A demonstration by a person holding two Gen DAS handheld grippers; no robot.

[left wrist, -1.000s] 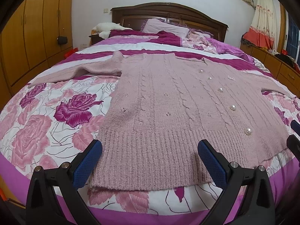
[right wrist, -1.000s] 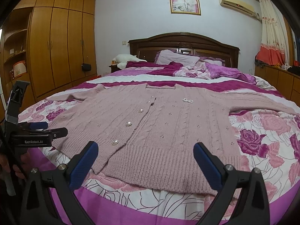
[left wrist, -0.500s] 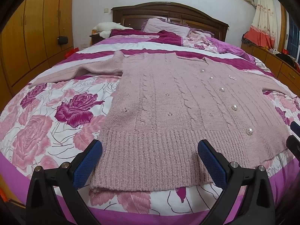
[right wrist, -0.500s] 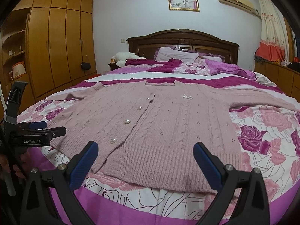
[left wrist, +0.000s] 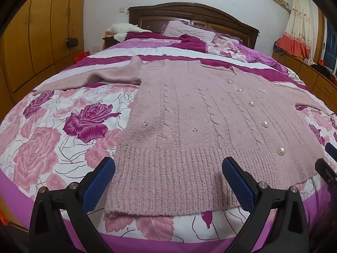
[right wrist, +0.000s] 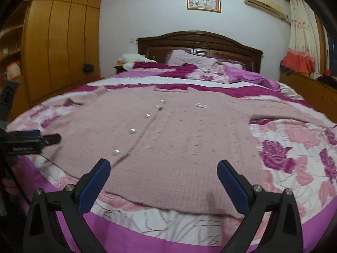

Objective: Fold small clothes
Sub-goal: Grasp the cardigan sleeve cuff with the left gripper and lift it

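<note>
Cardigan (left wrist: pixel 189 126) lay flat on the bed (left wrist: pixel 52 137), buttons up, sleeves out. Left tool (left wrist: pixel 168 177) was spread wide w/ the hem's left corner btwn its fingers, not pinching. Right tool (right wrist: pixel 163 179) spread too, just short of the hem.

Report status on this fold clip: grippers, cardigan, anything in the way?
Left gripper open, empty, over the hem. Right gripper open, empty, at the hem. Cardigan flat on the bed, buttoned, sleeves out, unfolded. Nothing lying on it.
</note>
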